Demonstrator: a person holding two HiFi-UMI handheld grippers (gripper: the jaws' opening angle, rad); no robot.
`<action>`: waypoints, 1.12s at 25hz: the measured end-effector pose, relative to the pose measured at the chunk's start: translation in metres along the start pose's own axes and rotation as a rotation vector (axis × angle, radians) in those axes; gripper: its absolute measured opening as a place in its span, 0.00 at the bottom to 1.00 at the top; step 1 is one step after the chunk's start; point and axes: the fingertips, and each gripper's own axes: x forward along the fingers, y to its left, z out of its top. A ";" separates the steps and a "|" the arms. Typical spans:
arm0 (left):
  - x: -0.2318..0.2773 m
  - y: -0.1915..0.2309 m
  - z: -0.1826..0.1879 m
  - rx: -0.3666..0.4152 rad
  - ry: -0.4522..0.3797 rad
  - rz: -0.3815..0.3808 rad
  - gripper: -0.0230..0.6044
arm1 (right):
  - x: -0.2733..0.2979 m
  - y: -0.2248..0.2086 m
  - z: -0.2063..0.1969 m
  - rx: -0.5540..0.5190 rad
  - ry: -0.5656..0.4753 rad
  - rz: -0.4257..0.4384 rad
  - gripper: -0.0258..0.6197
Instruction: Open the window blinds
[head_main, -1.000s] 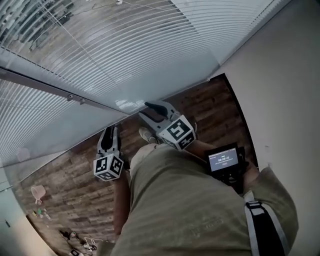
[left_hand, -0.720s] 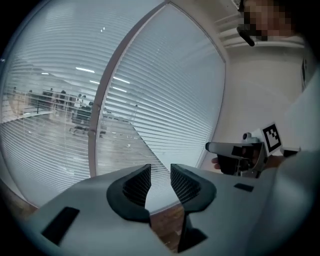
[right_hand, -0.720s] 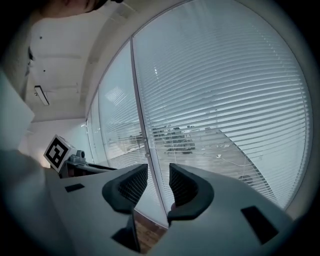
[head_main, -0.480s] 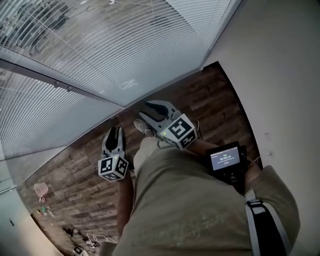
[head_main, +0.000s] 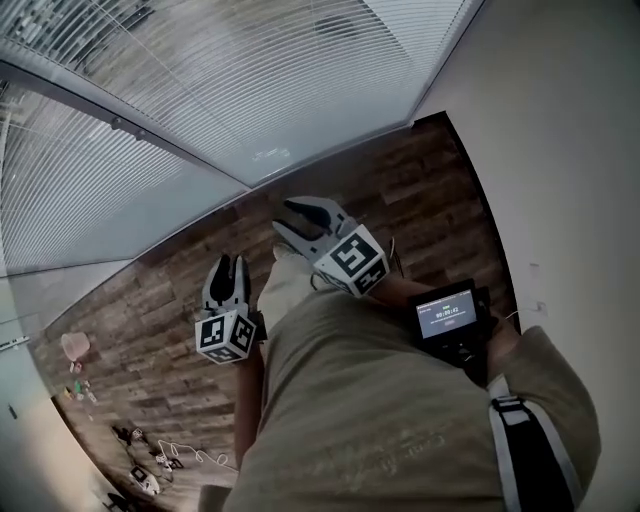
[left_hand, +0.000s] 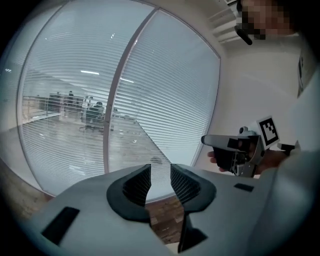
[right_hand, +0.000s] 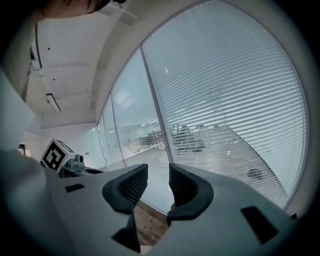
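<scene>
White slatted window blinds (head_main: 250, 80) hang lowered across the glass wall at the top of the head view, and they fill the left gripper view (left_hand: 165, 110) and the right gripper view (right_hand: 225, 100). My left gripper (head_main: 228, 262) is held low over the wooden floor, pointing toward the window, its jaws (left_hand: 160, 181) open with nothing between them. My right gripper (head_main: 288, 218) is a little nearer the glass, its jaws (right_hand: 158, 184) also open on nothing. Neither gripper touches the blinds. No cord or wand shows near either one.
A grey window mullion (head_main: 120, 125) splits the glazing. A white wall (head_main: 560, 150) runs along the right. A small lit screen device (head_main: 446, 310) hangs at the person's waist. Cables and small items (head_main: 150, 470) lie on the brown plank floor (head_main: 160, 300) at lower left.
The head view has shifted: the window sits higher and farther off, and more floor shows in front of the grippers. Both grippers keep nearly the same place and stay open.
</scene>
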 end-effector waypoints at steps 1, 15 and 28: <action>-0.005 0.001 -0.001 -0.001 0.004 0.007 0.25 | -0.002 0.003 0.000 0.013 0.001 0.001 0.25; -0.051 -0.002 -0.021 0.046 0.023 -0.062 0.25 | -0.014 0.046 -0.034 0.128 0.028 -0.114 0.25; -0.218 0.113 -0.047 0.025 -0.085 0.005 0.15 | 0.053 0.246 -0.078 0.180 0.102 -0.044 0.25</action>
